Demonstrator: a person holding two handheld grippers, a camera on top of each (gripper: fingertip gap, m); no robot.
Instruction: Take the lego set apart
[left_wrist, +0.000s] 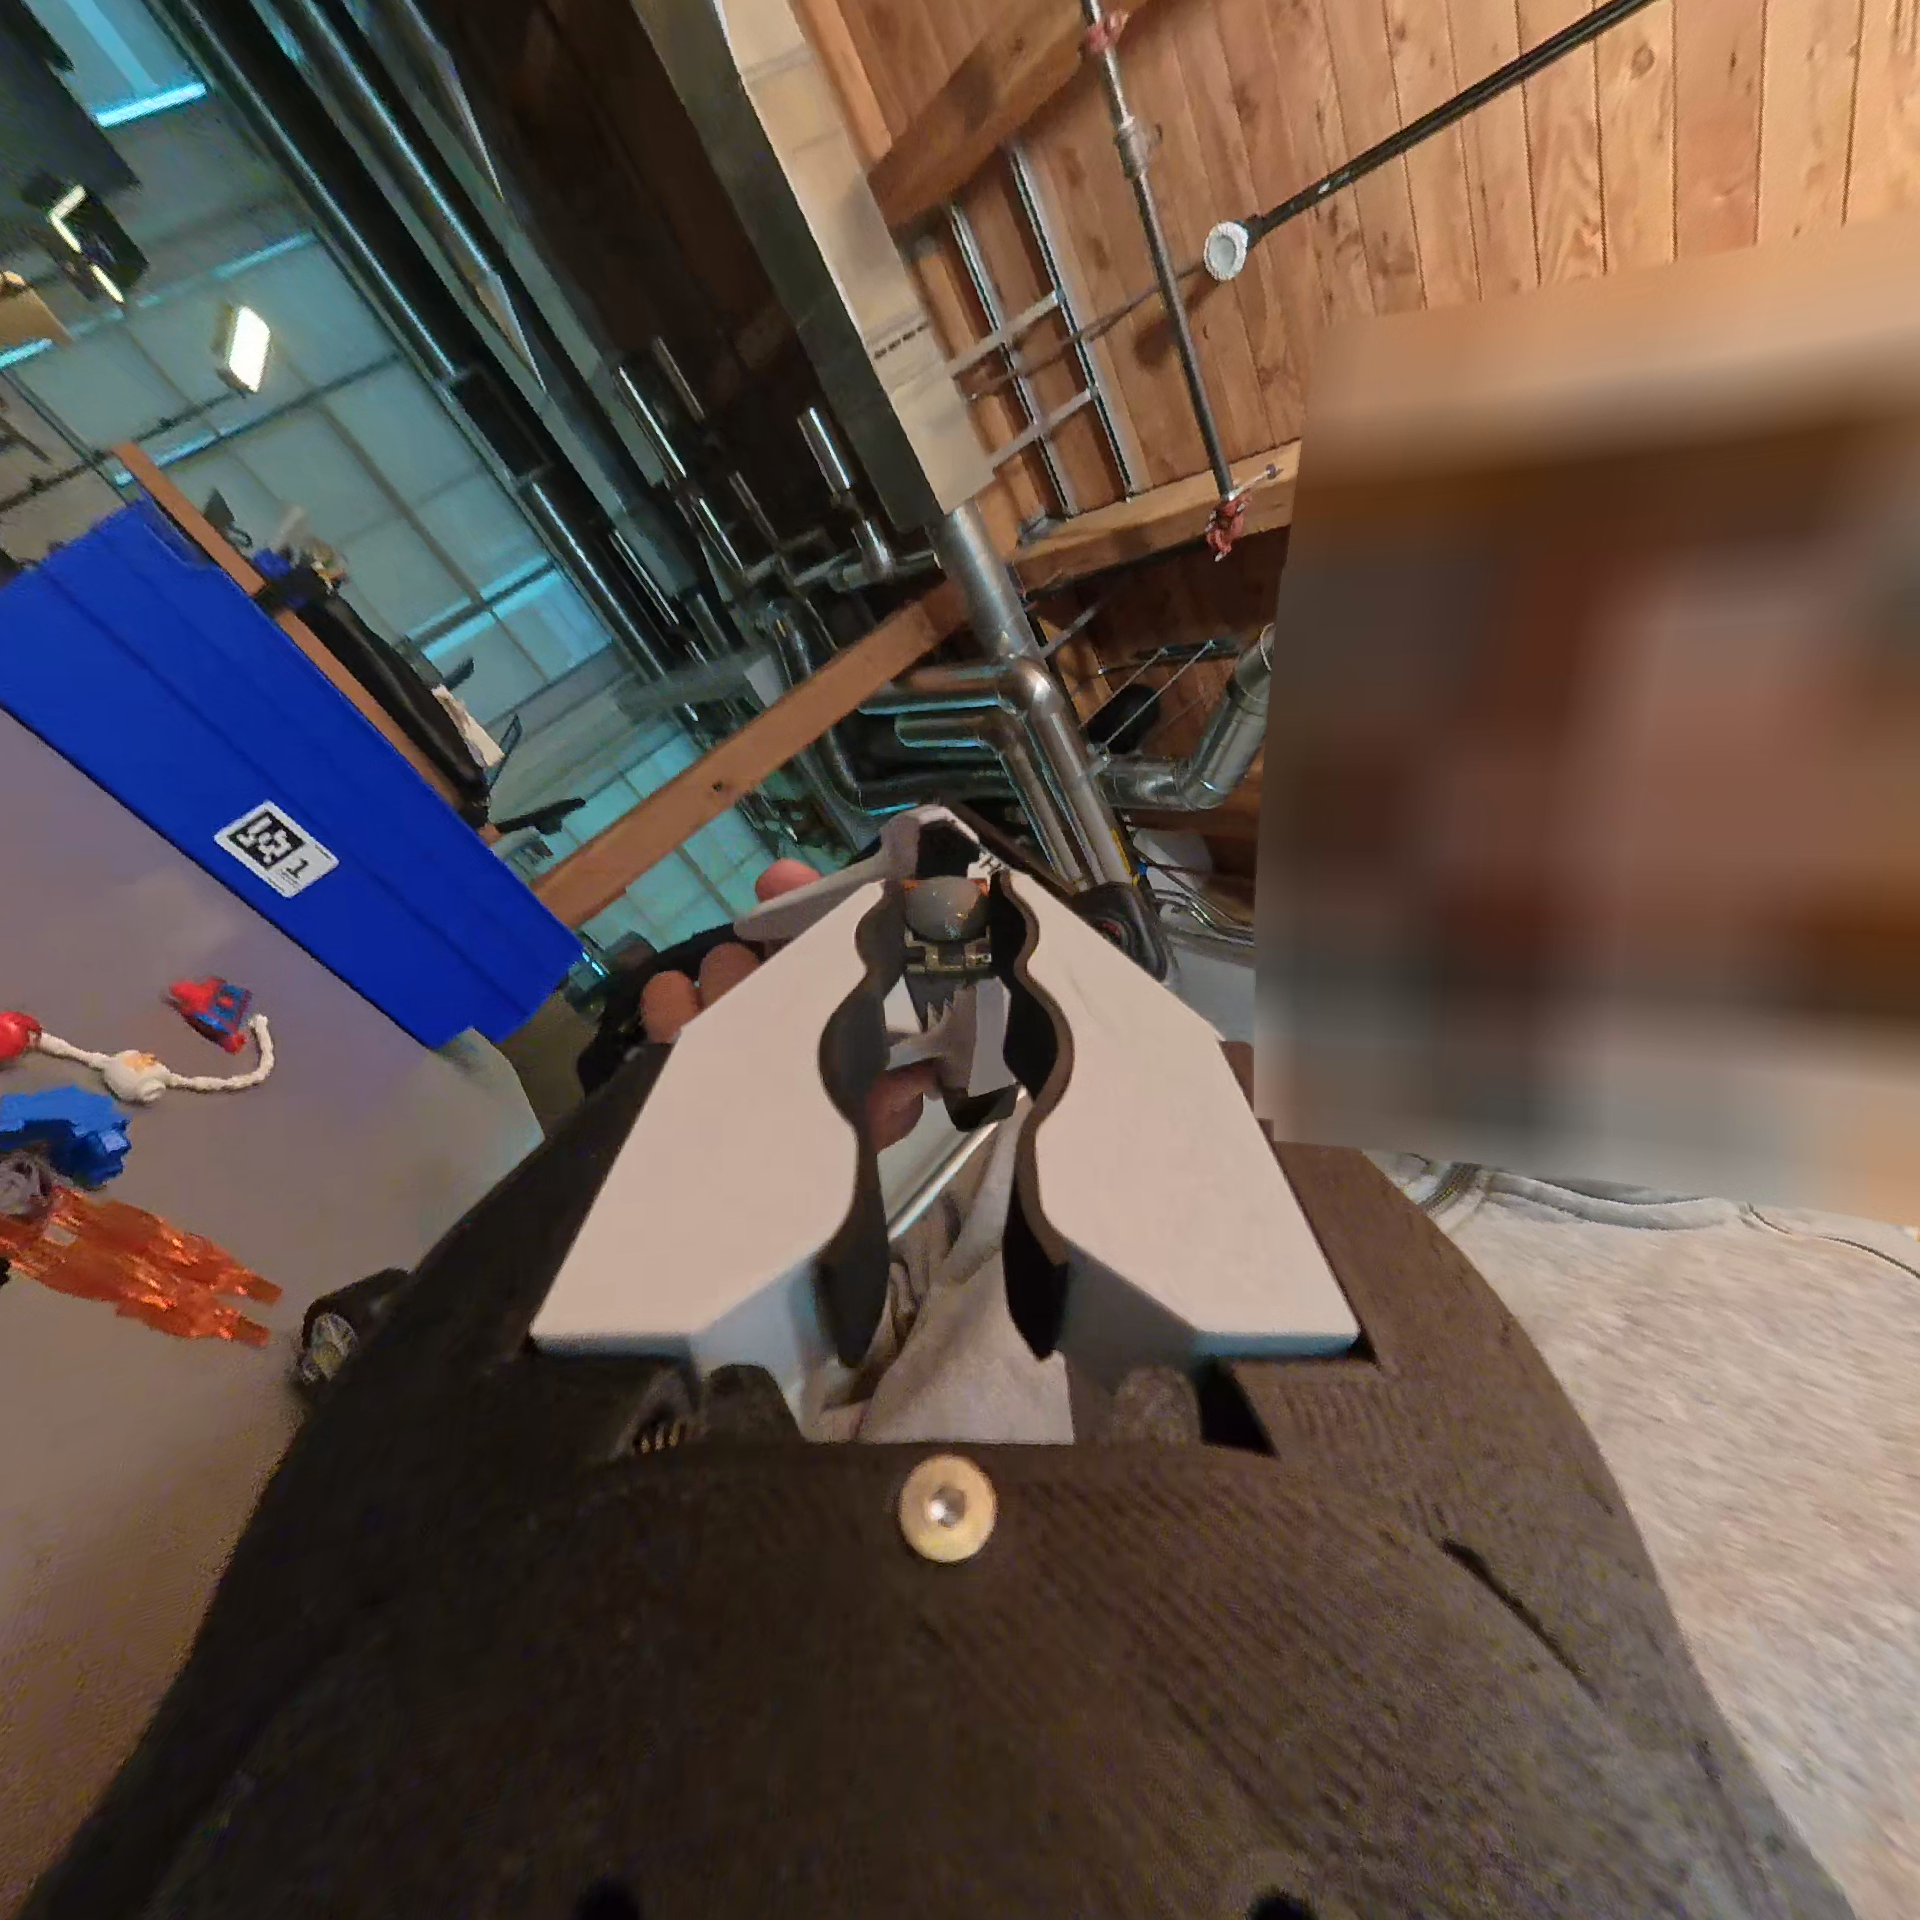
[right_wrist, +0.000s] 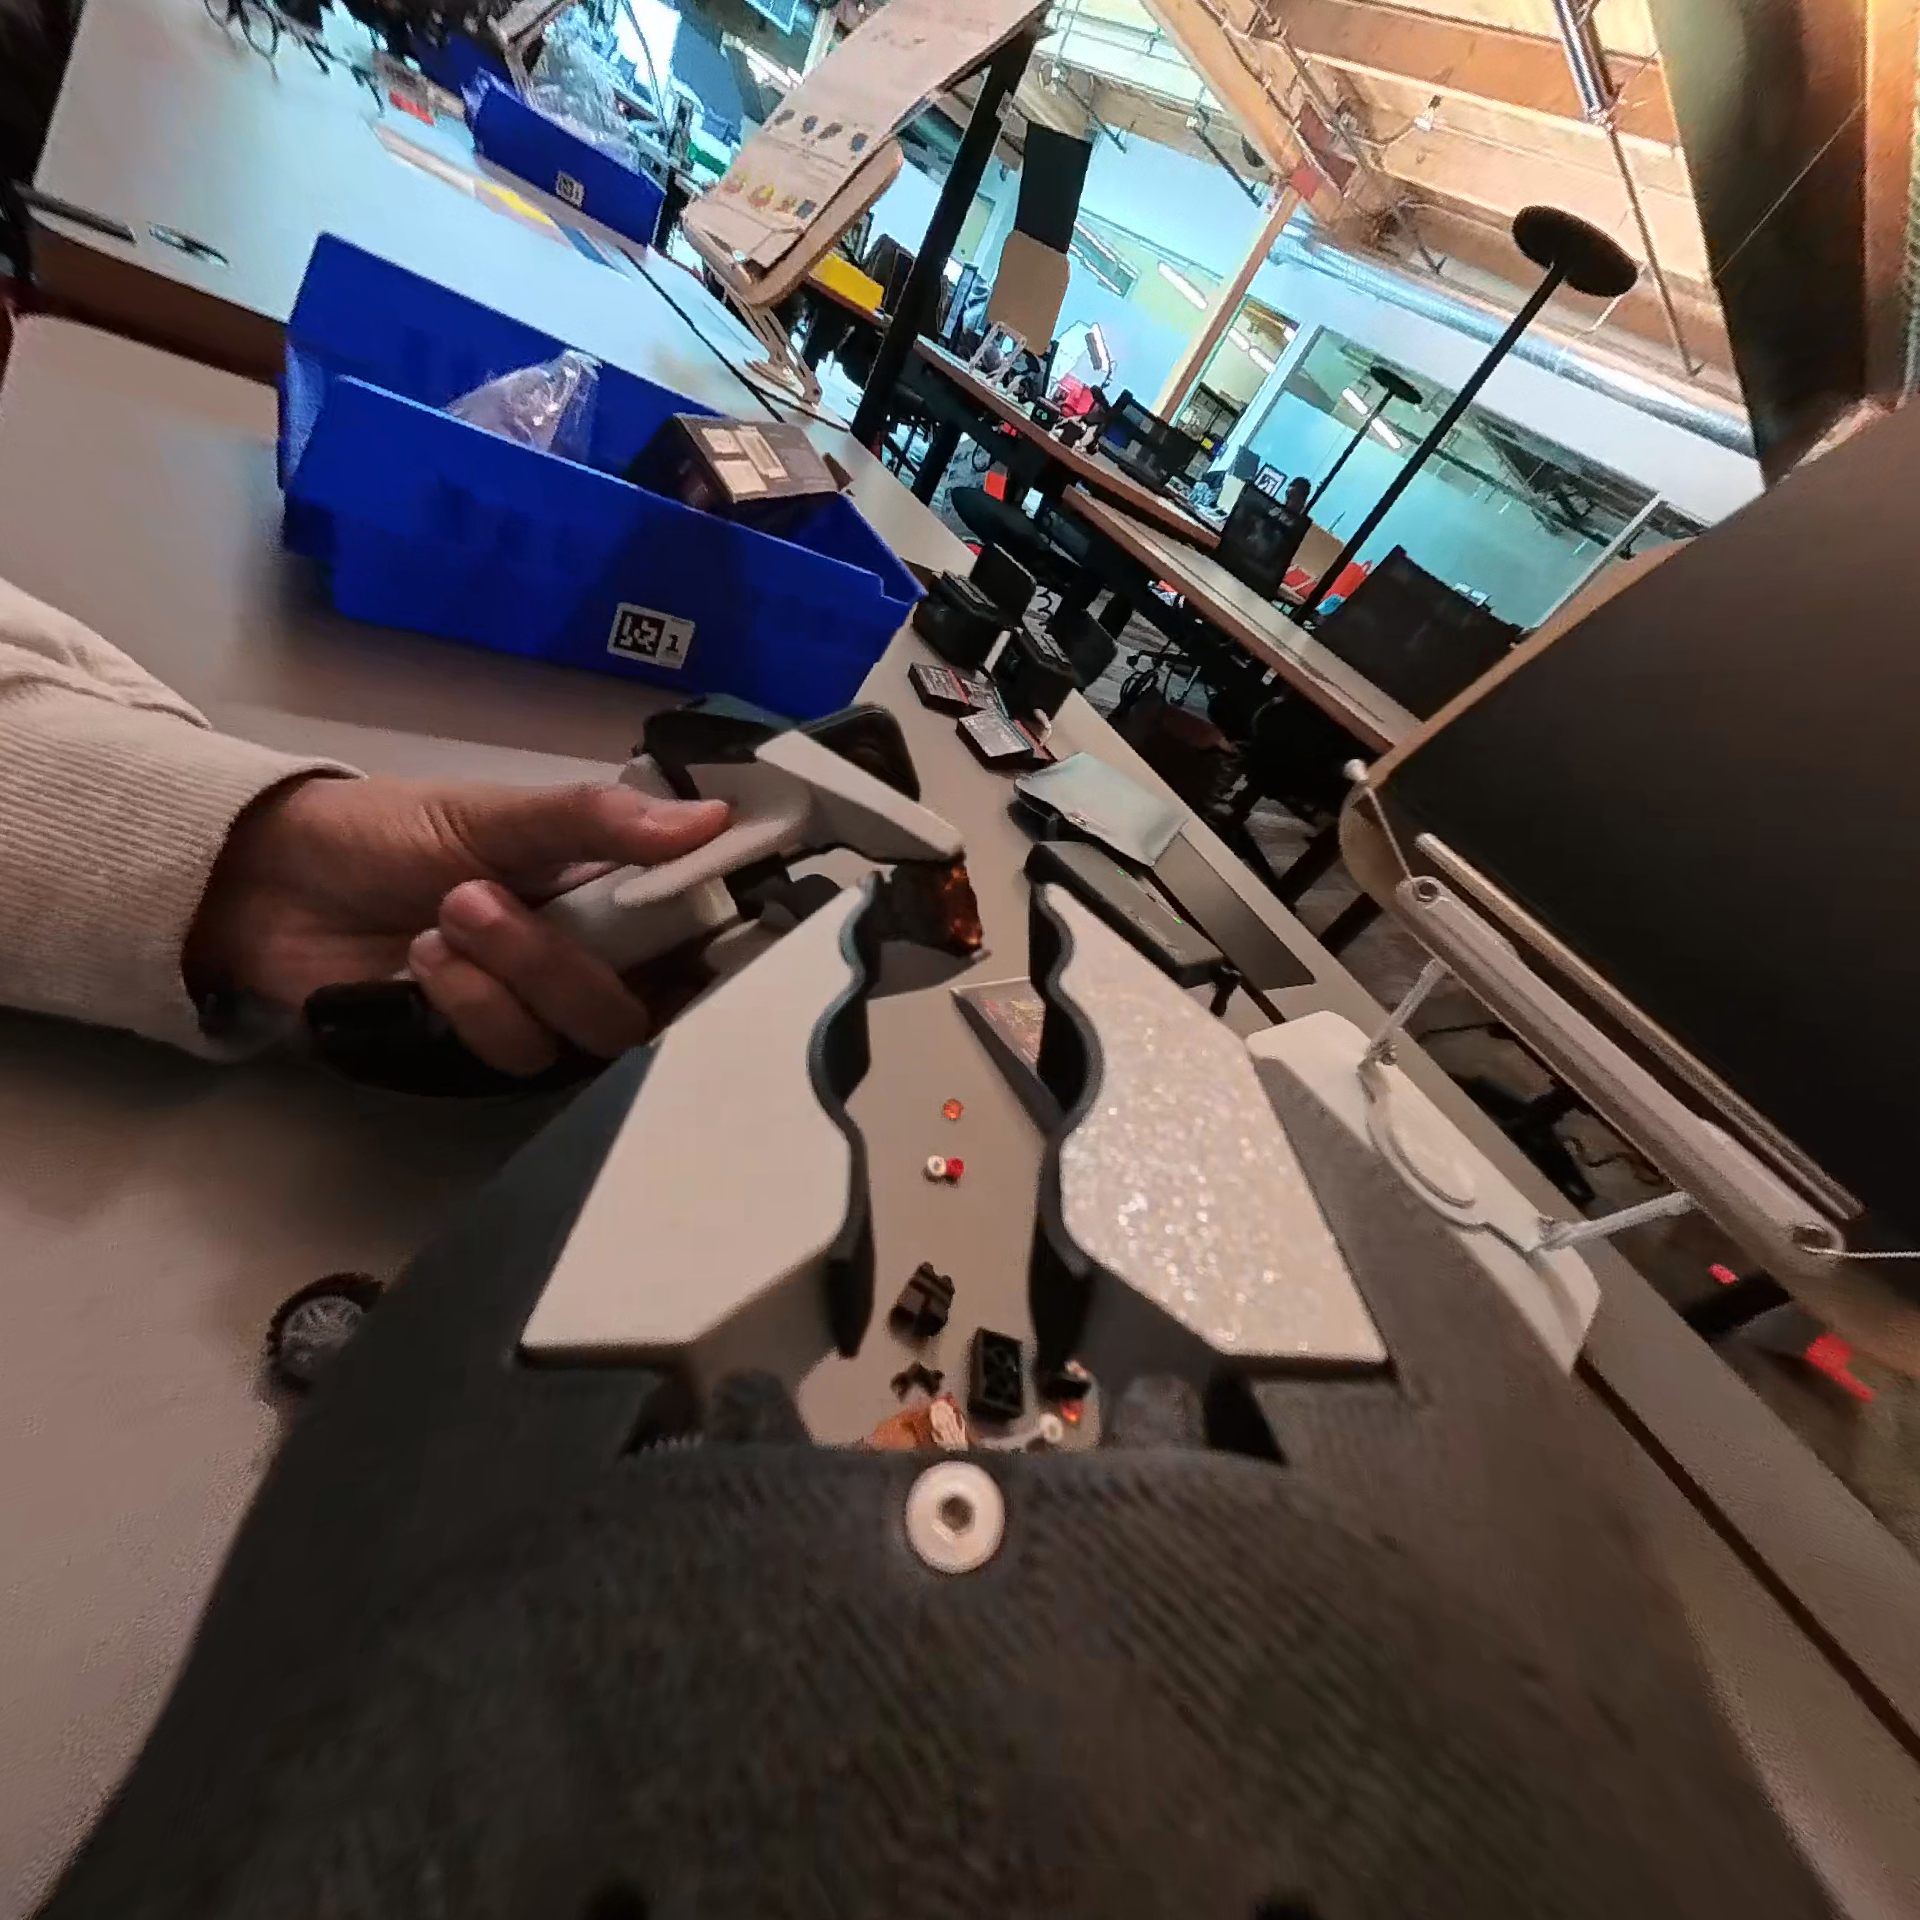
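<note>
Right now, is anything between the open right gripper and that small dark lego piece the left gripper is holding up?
Nothing visible. The right gripper is open, and the lego piece clamped in the left gripper sits just beyond its fingertips, with only open air between them.

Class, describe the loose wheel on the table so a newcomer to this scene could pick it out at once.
Start at the blue bin on the grey table and come toward the camera, past the left hand. The wheel shows at the left edge of the right gripper's black body. Unlike the bricks and studs nearby, it is a black tyre around a grey spoked hub.
</note>
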